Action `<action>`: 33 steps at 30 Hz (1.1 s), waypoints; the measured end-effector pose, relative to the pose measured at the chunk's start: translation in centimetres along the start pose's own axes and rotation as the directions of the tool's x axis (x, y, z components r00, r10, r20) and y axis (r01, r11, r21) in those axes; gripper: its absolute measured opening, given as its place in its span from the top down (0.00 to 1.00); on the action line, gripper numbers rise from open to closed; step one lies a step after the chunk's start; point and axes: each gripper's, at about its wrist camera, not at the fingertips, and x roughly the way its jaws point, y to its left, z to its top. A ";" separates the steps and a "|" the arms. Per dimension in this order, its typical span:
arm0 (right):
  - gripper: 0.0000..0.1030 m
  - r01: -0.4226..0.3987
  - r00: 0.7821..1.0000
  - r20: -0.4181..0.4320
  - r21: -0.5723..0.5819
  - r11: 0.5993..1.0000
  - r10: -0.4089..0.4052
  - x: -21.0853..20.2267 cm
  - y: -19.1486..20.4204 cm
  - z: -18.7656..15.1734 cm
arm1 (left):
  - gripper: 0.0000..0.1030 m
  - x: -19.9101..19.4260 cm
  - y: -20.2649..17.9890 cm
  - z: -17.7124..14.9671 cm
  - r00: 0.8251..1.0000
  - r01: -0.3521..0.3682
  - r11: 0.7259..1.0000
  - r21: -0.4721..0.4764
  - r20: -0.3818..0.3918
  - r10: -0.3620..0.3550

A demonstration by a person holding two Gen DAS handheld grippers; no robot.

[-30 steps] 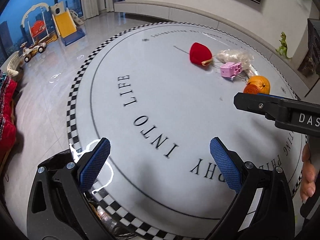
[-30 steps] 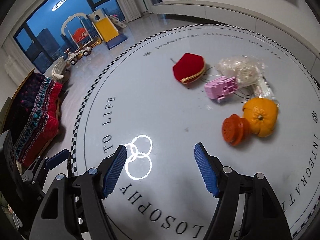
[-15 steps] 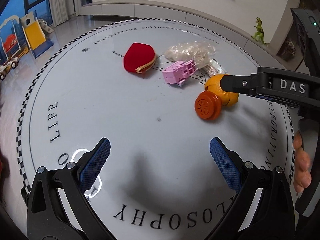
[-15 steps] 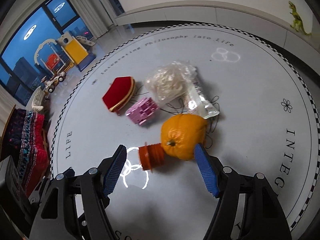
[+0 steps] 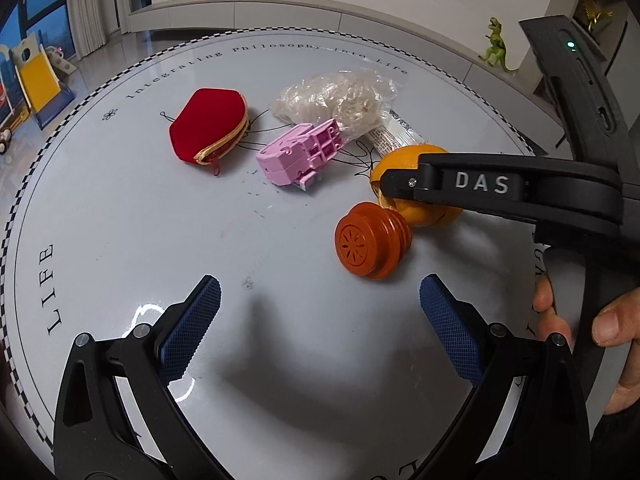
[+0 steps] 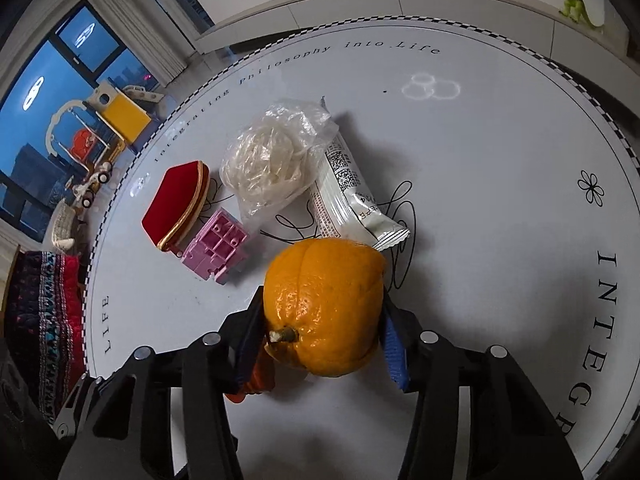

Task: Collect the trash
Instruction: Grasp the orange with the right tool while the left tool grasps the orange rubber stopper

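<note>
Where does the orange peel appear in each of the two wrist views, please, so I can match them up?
Left wrist view: the orange peel lies right of centre, partly hidden behind the right gripper's black finger, just beyond the orange ribbed cap.
Right wrist view: the peel sits low at centre, between the right gripper fingers.
Shared landmark: the pink toy block, left of the peel in both.

I see a round white desk [image 5: 120,240] with a checkered rim. From 10 to 3 o'clock on it lie a red pouch [image 5: 206,126], pink block [image 5: 298,154], crumpled plastic bag [image 5: 336,98], snack wrapper [image 6: 344,192], orange [image 6: 324,304] and orange cap [image 5: 370,240].
</note>
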 end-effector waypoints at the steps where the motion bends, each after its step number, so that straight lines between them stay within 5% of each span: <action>1: 0.49 0.000 1.000 0.014 0.006 1.000 0.000 -0.5 -0.4 0.0 | 0.06 0.1 -0.2 0.1 1.000 0.003 1.000 0.006 -0.002 -0.003; 10: 0.49 -0.004 0.998 0.061 0.074 0.997 -0.001 -2.2 -3.7 0.1 | 0.10 2.3 -3.0 1.9 1.000 0.014 0.999 0.047 0.021 -0.015; 12: 0.49 -0.007 0.998 0.058 0.085 0.996 0.002 -2.2 -4.2 0.0 | 0.21 2.9 -3.5 2.1 1.000 0.021 0.999 0.048 0.010 -0.022; 14: 0.49 -0.008 0.998 0.057 0.086 0.996 0.003 -2.2 -4.4 -0.2 | 0.48 3.6 -3.8 2.3 1.000 0.021 0.999 0.046 0.004 -0.021; 16: 0.49 -0.009 0.998 0.056 0.084 0.996 0.005 -2.3 -4.4 -0.3 | 0.57 3.8 -3.8 2.4 1.000 0.011 0.999 0.035 0.008 -0.012; 33: 0.49 -0.024 0.998 0.061 0.018 1.000 0.023 -4.0 0.0 -2.8 | 0.57 -0.3 -0.4 -1.2 0.999 0.011 1.000 -0.019 0.039 -0.011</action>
